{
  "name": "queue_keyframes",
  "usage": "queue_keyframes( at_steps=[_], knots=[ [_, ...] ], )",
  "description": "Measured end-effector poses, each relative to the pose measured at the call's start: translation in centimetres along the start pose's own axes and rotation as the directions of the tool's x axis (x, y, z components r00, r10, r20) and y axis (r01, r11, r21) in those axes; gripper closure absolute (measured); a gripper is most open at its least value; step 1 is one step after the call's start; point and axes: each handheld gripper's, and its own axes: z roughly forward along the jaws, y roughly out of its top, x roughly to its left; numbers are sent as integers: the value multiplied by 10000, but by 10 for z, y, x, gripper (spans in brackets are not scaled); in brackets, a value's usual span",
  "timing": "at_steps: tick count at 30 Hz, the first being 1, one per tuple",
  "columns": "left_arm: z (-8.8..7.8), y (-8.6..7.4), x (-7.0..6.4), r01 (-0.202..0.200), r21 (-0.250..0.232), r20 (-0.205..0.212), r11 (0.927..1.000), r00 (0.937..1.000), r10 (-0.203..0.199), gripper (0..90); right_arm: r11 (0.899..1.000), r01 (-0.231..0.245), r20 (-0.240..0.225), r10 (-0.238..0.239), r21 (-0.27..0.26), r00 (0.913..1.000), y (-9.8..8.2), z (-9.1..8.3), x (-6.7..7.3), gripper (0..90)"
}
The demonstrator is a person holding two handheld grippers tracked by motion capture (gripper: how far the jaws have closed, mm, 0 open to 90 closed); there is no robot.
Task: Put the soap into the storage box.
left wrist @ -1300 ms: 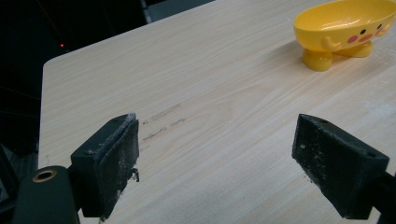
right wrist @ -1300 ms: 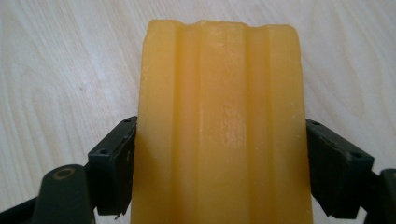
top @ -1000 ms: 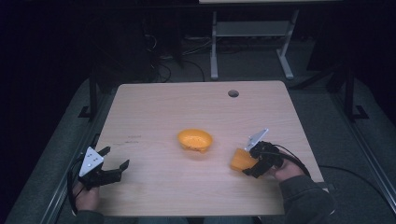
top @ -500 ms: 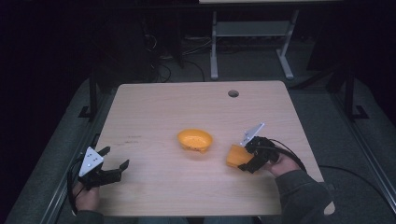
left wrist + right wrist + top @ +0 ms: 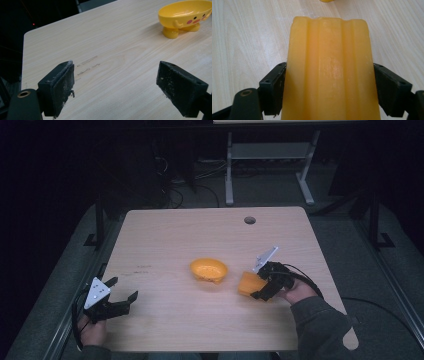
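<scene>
— Well, where do we have the soap bar (image 5: pixel 329 72)?
— Pinched in our right gripper (image 5: pixel 261 287), just beside the yellow dish (image 5: pixel 208 269). Our left gripper (image 5: pixel 120 296) is spread, holding nothing.

Black hand-held gripper (image 5: pixel 259 287) jaws, grey plates, grey sleeve (image 5: pixel 320 322)

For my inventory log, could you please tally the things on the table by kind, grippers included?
Soap dish: 1
Soap bar: 1, clamped in the right gripper
Grippers: 2, counting the left gripper, which is open on nothing
Total: 4
</scene>
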Motion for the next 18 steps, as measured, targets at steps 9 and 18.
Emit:
queue_keyframes(
  at_steps=[9,18],
  knots=[
    [0,0,0,18,10,-1,10000,10000,-18,139,9997,242,47,-242,84,9997,12,-2,-2,204],
    [0,0,1,40,-7,-21,10000,10000,-40,139,9990,446,-12,-446,16,9990,25,-4,-4,204]
  ],
)
